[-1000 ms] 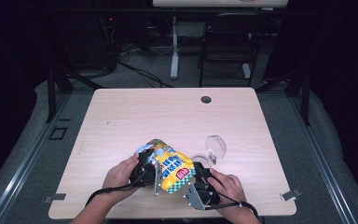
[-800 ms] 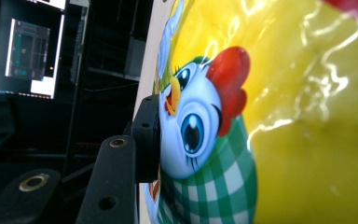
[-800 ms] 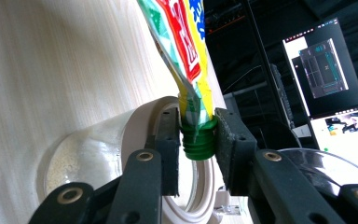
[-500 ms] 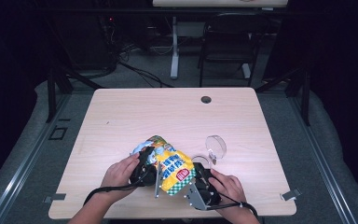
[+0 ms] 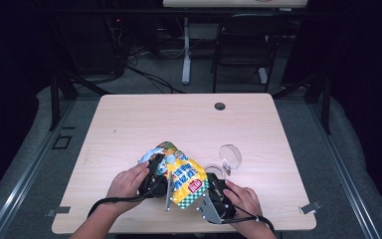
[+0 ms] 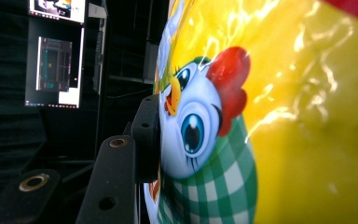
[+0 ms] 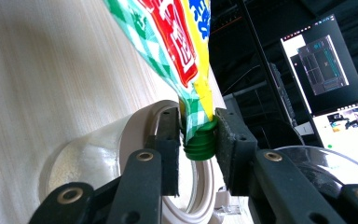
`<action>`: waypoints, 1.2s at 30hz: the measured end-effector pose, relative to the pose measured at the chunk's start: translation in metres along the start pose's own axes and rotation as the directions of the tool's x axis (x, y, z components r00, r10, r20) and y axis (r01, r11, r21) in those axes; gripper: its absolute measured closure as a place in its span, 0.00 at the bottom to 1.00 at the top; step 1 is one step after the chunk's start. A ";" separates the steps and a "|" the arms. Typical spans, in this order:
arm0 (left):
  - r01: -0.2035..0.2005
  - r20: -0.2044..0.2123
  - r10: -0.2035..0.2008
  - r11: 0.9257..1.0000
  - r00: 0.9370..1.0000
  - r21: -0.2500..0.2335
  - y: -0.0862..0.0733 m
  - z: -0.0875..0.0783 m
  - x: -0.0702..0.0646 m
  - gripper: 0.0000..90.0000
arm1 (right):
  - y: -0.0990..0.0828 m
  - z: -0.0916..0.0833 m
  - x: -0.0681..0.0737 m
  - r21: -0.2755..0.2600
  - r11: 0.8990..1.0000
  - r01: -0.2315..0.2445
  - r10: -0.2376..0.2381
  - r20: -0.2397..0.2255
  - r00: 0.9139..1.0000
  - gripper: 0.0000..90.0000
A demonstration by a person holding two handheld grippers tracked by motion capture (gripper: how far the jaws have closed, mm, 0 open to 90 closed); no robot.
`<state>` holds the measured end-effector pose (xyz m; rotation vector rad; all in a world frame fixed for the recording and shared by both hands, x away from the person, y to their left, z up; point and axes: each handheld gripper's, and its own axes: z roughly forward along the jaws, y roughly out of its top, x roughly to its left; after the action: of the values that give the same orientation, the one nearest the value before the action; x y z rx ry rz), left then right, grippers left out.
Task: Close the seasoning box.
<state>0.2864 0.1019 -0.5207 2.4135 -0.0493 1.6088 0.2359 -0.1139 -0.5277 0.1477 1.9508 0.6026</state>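
Gripping the yellow pouch (image 5: 184, 177) from both sides, I hold it above the table (image 5: 129, 124). My right gripper (image 7: 199, 135) clamps its green spout (image 7: 199, 143), just above the clear jar (image 7: 102, 154); my left gripper (image 6: 151, 135) presses the pouch's printed side.

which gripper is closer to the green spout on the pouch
Right. The right gripper has its jaws closed on the green spout at the end of the yellow pouch. The left gripper grips the pouch's body at the opposite end.
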 end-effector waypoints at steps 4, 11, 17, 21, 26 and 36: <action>-0.012 0.001 0.012 1.000 1.000 0.010 0.001 0.000 0.000 0.67 | -0.001 0.001 0.000 -0.004 1.000 -0.013 0.013 -0.003 1.000 0.79; -0.032 -0.013 0.032 0.999 0.999 0.010 0.001 0.000 0.001 0.67 | -0.001 0.002 -0.001 -0.004 1.000 -0.029 0.029 -0.015 0.999 0.79; -0.044 -0.021 0.044 0.999 0.999 0.013 0.001 0.000 0.002 0.67 | -0.002 0.003 -0.001 -0.003 0.999 -0.048 0.048 -0.021 0.999 0.79; -0.055 -0.032 0.056 0.998 0.998 0.013 0.002 -0.001 0.002 0.67 | -0.002 0.003 -0.001 -0.002 0.998 -0.058 0.058 -0.029 0.998 0.79; -0.069 -0.050 0.069 0.998 0.996 0.012 0.003 -0.001 0.002 0.67 | -0.003 0.002 -0.002 -0.002 0.998 -0.069 0.069 -0.033 0.997 0.79; -0.092 -0.080 0.092 0.996 0.993 0.010 0.004 -0.002 0.003 0.67 | -0.003 0.002 -0.003 -0.010 0.995 -0.099 0.099 -0.035 0.995 0.79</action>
<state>0.2857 0.0984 -0.5162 2.3806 -0.1432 1.7469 0.2400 -0.1171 -0.5272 0.2290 1.9823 0.6849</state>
